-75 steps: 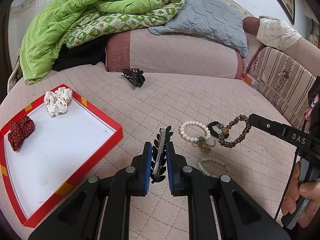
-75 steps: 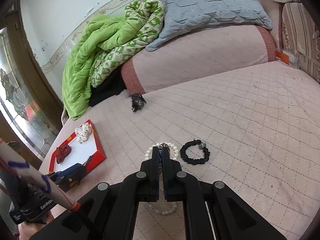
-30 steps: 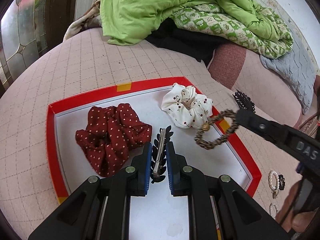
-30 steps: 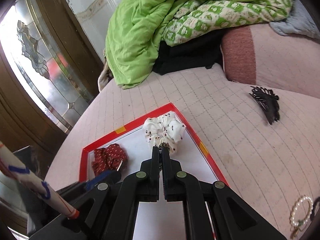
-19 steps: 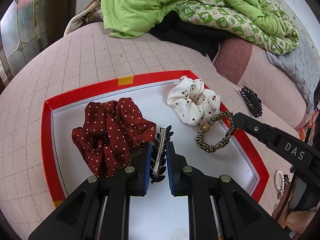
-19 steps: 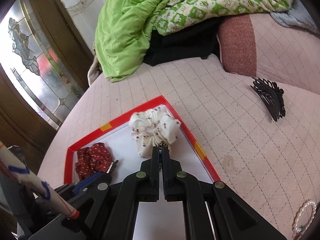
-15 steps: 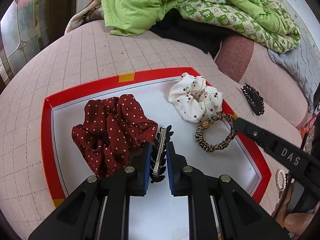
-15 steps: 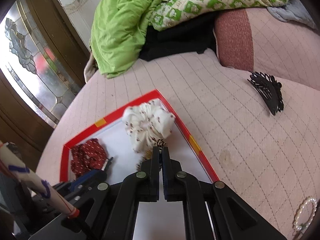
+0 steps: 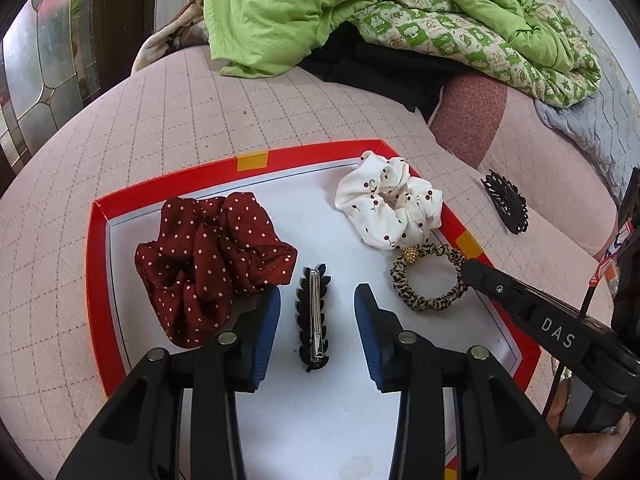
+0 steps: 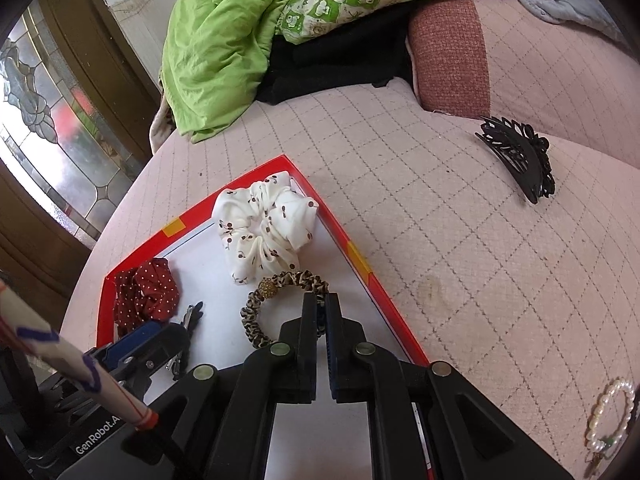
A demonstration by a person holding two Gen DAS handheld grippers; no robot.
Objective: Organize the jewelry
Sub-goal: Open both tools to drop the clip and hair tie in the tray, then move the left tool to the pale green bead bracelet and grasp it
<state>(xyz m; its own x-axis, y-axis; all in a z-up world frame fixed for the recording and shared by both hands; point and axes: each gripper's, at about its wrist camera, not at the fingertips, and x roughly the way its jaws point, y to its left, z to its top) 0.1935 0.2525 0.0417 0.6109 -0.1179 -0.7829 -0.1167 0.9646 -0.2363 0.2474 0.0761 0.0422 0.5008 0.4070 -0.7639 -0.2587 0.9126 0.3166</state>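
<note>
Quilted pink bedding (image 9: 280,116) spreads under a rumpled green blanket (image 9: 320,8), and on it sits my red-rimmed tray (image 9: 96,280) holding a red dotted scrunchie (image 9: 208,256) and a white cherry-print scrunchie (image 9: 388,208). My left gripper (image 9: 318,312) has its fingers opening, both clear of the black leaf hair clip (image 9: 314,316) lying flat on the tray floor between them. My right gripper (image 10: 320,312) has its fingers pinched on the leopard hair tie (image 10: 276,300), which rests on the tray just beside the white scrunchie.
</note>
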